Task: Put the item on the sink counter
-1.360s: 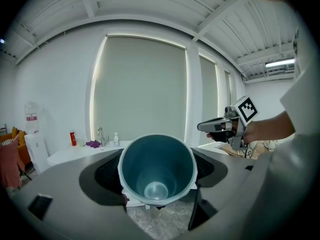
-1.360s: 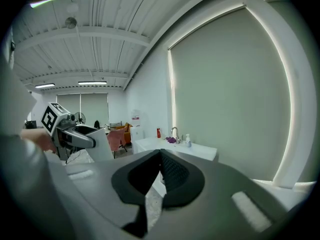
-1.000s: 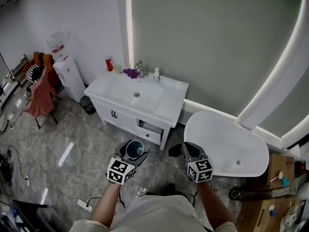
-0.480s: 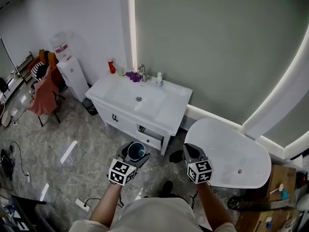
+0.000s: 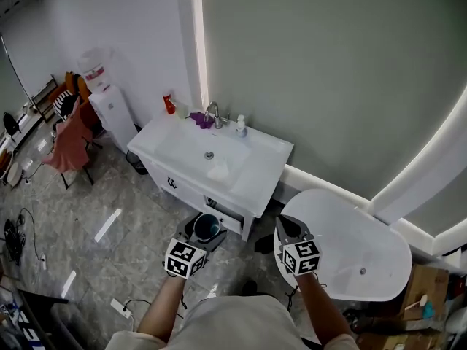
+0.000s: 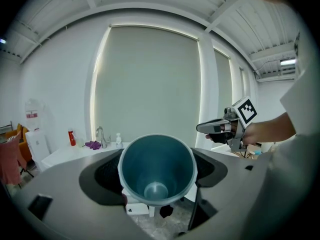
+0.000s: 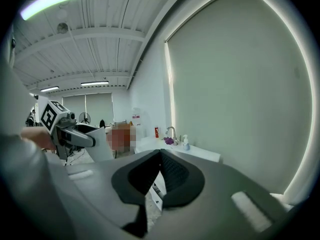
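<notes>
A teal cup (image 5: 206, 227) lies with its mouth toward the camera between the jaws of my left gripper (image 5: 203, 231), which is shut on it. In the left gripper view the cup (image 6: 156, 169) fills the gap in the left gripper (image 6: 156, 178). My right gripper (image 5: 289, 229) is held level beside it, shut and empty; its pads meet in the right gripper view (image 7: 160, 159). The white sink counter (image 5: 260, 168) stands just ahead of both grippers, with a basin in its middle.
On the counter's back edge are a red bottle (image 5: 168, 103), a purple cloth (image 5: 198, 119), a faucet (image 5: 212, 111) and a soap dispenser (image 5: 239, 125). A white bathtub (image 5: 365, 248) lies to the right. A water dispenser (image 5: 111, 102) and a chair (image 5: 69, 141) stand at the left.
Both grippers and the head camera have come closer to the sink vanity. The cup stays in the left gripper and the right gripper stays shut.
</notes>
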Demonstrator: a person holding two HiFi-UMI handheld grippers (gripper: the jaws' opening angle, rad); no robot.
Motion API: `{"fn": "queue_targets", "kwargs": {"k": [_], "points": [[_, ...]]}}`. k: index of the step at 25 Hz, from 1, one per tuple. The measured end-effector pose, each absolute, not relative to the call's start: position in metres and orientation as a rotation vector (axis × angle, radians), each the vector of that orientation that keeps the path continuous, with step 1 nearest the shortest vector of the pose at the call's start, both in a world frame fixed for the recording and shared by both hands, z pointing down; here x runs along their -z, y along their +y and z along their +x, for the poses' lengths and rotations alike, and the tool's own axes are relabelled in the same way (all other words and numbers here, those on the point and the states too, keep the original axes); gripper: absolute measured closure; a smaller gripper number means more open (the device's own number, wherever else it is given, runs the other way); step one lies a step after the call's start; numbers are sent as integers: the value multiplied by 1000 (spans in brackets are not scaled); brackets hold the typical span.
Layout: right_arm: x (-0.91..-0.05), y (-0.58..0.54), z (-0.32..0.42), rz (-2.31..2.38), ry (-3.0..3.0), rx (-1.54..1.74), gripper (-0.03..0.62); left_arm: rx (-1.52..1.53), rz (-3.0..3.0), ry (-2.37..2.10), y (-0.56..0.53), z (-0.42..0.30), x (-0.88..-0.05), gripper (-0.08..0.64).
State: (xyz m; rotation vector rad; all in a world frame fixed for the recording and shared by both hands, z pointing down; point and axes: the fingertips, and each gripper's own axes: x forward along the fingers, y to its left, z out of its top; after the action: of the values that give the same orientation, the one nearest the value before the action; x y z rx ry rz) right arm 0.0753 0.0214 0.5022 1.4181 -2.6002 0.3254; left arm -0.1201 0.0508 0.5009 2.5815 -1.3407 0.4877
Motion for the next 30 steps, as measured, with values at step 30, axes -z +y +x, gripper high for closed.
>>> {"fn": "queue_targets", "kwargs": {"k": [30], "points": [[-542,-93,102,1355,-2577,-418,581,-520,2542,-1335,-62,-85,-523,170]]}}
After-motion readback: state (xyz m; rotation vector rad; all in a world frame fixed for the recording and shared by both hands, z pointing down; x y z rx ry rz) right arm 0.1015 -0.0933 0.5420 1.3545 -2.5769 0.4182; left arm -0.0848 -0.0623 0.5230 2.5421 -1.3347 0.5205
